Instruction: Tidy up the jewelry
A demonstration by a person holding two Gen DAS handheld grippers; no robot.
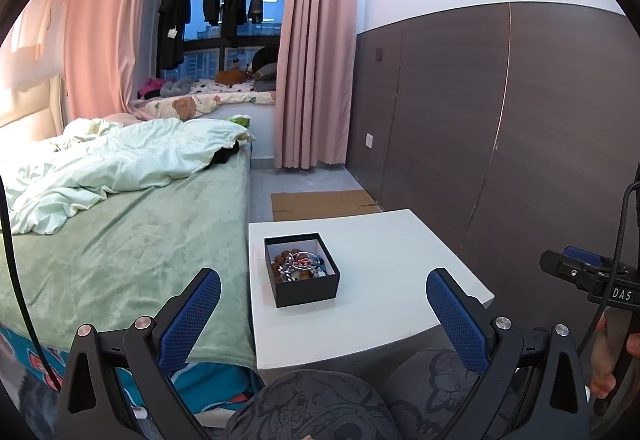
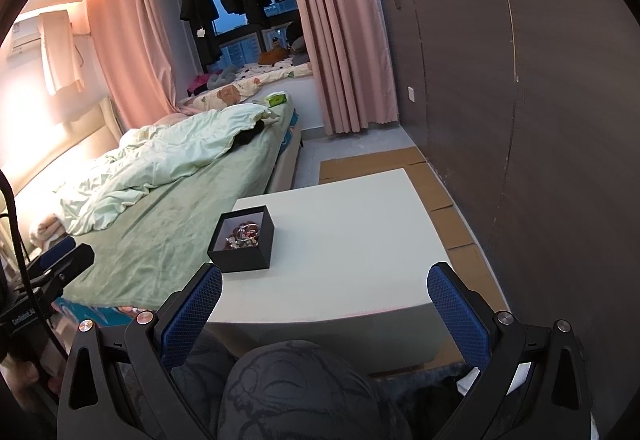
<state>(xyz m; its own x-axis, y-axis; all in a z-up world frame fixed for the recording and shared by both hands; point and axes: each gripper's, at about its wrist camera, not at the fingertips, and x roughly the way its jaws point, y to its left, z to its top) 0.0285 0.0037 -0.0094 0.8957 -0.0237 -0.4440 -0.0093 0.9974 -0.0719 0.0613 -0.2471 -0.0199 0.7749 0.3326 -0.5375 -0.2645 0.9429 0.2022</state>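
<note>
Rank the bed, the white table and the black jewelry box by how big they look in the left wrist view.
1. bed, largest
2. white table
3. black jewelry box, smallest; it sits on the table

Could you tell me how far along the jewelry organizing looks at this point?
Hard to say. Done: a tangled pile of beads and chains sits inside the open black square cardboard box on the white square table; none lies on the tabletop. In hand: nothing; the left gripper and right gripper are both open and empty, short of the box. Left: any sorting, not visibly begun.
</note>
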